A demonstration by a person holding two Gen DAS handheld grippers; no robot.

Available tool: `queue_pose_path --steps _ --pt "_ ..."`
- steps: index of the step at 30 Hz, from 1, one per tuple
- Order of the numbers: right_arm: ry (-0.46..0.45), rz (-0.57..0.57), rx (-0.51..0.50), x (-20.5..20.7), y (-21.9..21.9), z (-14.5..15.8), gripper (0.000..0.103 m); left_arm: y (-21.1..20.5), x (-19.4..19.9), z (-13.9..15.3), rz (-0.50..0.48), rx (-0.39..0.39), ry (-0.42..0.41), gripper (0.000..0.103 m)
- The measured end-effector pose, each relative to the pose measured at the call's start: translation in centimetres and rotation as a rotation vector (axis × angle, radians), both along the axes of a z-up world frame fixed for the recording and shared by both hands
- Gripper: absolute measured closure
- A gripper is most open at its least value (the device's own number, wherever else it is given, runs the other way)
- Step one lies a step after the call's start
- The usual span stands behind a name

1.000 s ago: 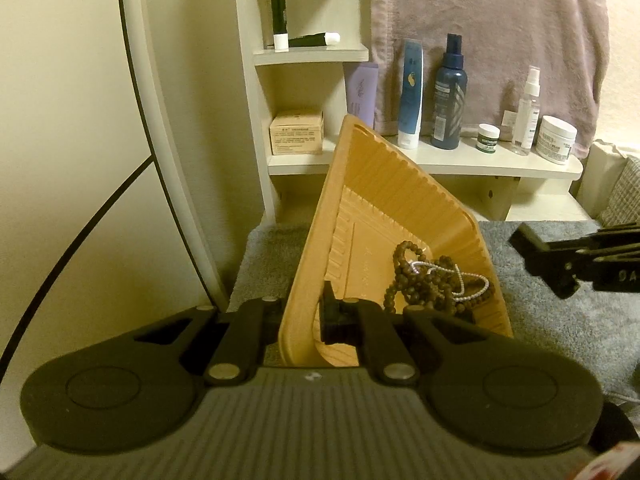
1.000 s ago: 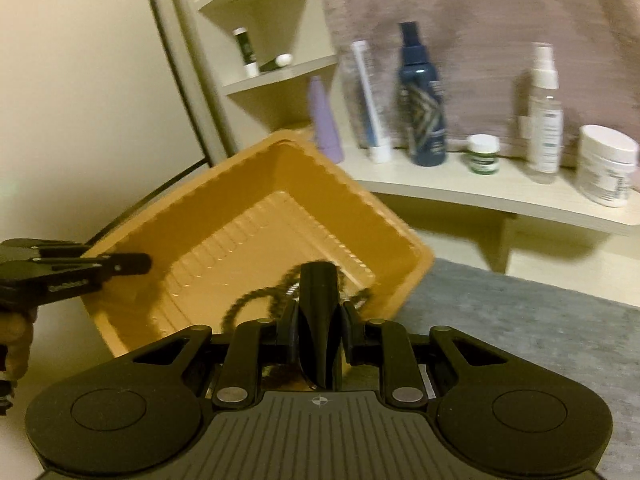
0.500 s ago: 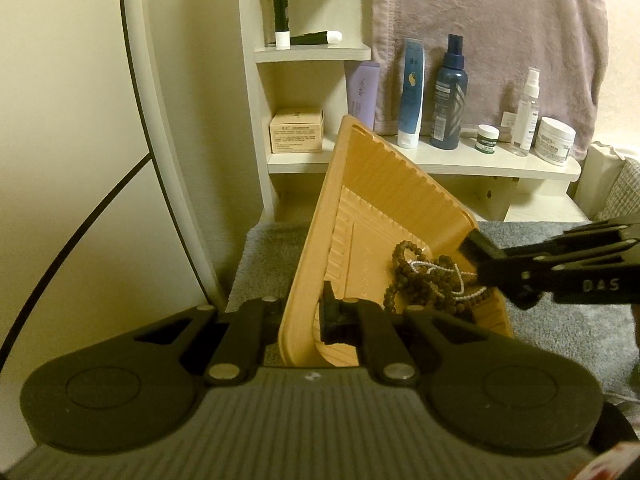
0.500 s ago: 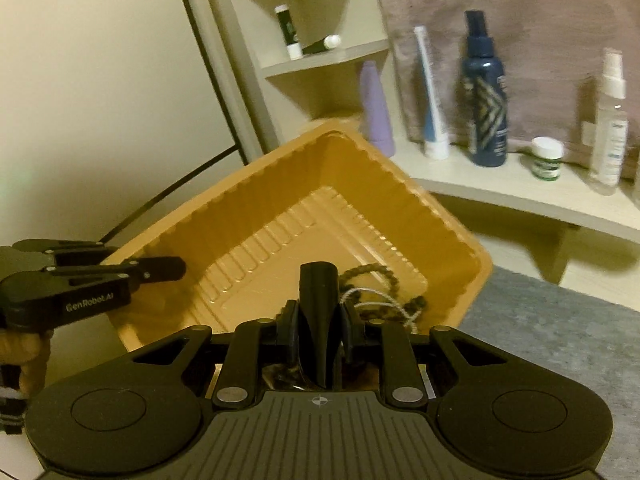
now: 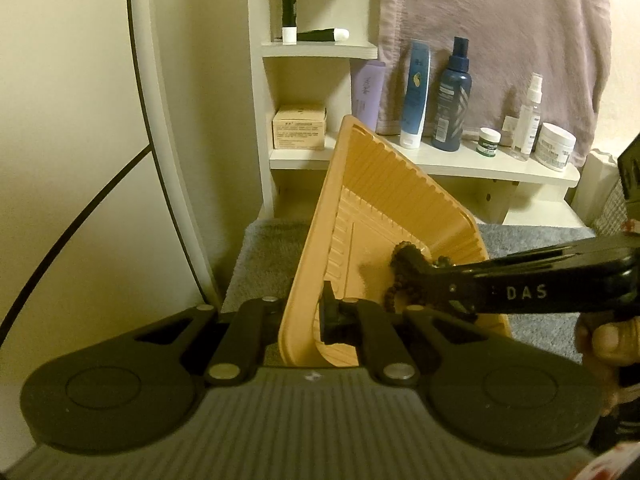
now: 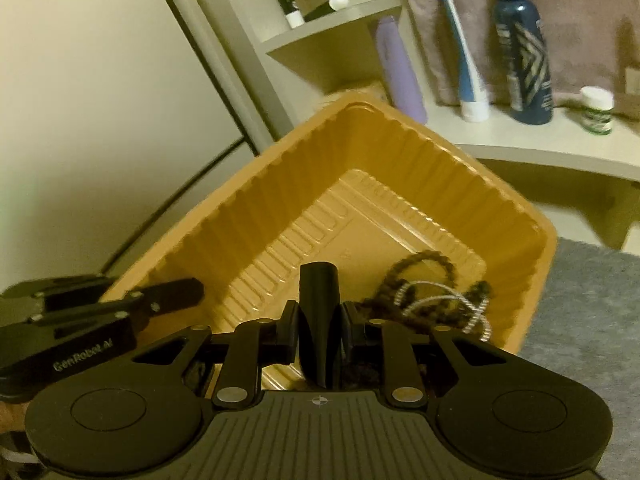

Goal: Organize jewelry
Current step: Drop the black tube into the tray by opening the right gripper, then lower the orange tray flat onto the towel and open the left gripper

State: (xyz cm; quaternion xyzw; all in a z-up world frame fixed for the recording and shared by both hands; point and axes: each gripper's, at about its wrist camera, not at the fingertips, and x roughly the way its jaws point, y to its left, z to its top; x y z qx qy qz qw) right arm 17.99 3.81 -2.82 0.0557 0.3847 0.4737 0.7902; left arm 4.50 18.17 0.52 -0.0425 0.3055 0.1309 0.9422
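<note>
A white shelf [image 5: 460,164] across the upper frame carries a blue spray bottle [image 5: 452,108], a tube [image 5: 414,96] and jars; a pink towel [image 5: 500,32] hangs behind them. The orange tray [image 5: 384,208] stands tilted over the grey mat [image 5: 260,256], centre frame. The left claw [image 5: 320,320] is closed on the tray's near rim. Dark bead strands [image 6: 424,276] and a pale chain [image 6: 440,308] lie in the tray's lower right corner. The right claw [image 6: 320,296] reaches into the tray beside them, jaws opening; whether anything sits between them cannot be told.
</note>
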Motion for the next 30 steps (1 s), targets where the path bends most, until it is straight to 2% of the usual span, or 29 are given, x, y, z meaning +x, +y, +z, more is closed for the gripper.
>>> queue_pose_path --steps 1,3,15,21,27,30 --pt "0.0 -0.006 0.016 0.1 -0.3 0.0 0.066 0.1 0.0 0.0 0.0 -0.003 0.0 0.096" --pt "-0.014 -0.053 0.031 0.4 -1.2 0.1 0.058 0.2 -0.1 -0.2 0.002 -0.012 -0.001 0.096" --pt "-0.002 -0.329 0.028 0.6 -10.3 -0.5 0.055 1.3 -0.5 -1.1 0.024 -0.054 0.003 0.097" --pt "-0.001 -0.376 0.014 -0.3 -12.3 -1.1 0.054 2.4 -0.8 -2.5 0.047 -0.082 0.025 0.098" --pt "0.014 -0.396 -0.015 -1.1 -13.3 -2.0 0.054 4.3 -1.3 -4.5 0.078 -0.175 0.037 0.097" --pt "0.023 -0.4 -0.022 -1.4 -13.2 -2.3 0.053 5.2 -1.5 -5.3 0.101 -0.213 0.044 0.092"
